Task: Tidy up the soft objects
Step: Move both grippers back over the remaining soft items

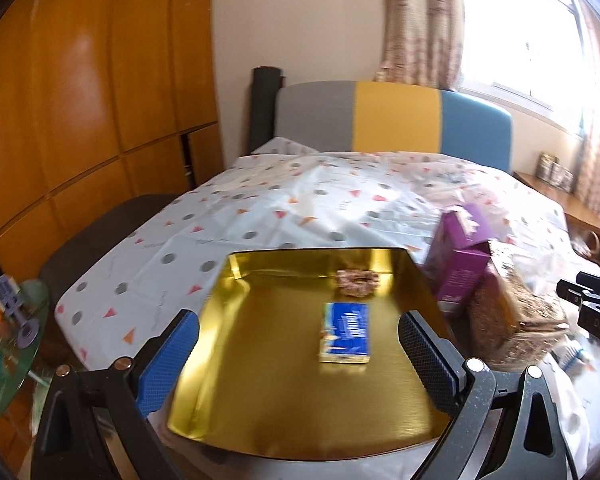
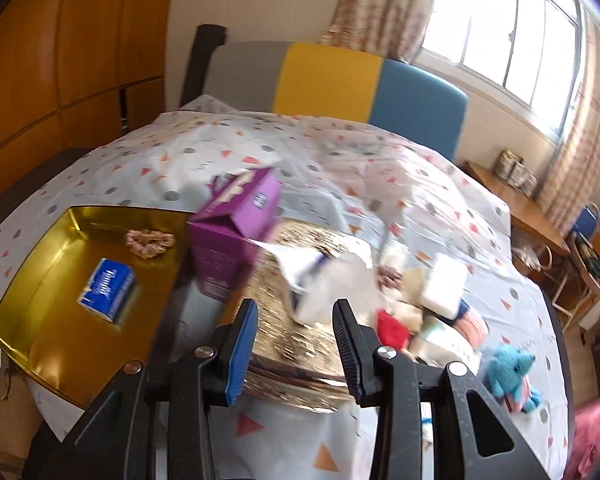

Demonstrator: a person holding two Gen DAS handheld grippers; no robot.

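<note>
A gold tray (image 1: 292,408) lies on the bed and holds a blue tissue pack (image 1: 345,333) and a pink scrunchie (image 1: 358,281). My left gripper (image 1: 298,346) is open and empty above the tray's near side. My right gripper (image 2: 295,322) is open and empty above a gold glittery box (image 2: 300,344), with a white soft item (image 2: 328,288) just beyond its fingers. The tray (image 2: 60,344), tissue pack (image 2: 107,291) and scrunchie (image 2: 150,243) show at left in the right wrist view. A pile of soft items, with a red piece (image 2: 392,328) and a blue knitted toy (image 2: 510,374), lies to the right.
A purple carton (image 2: 232,236) stands between the tray and the gold box; it also shows in the left wrist view (image 1: 458,256). The patterned bedsheet (image 1: 260,208) runs to a grey, yellow and blue headboard (image 1: 396,118). A wooden wardrobe (image 1: 80,80) is at left, a side table (image 2: 512,196) at right.
</note>
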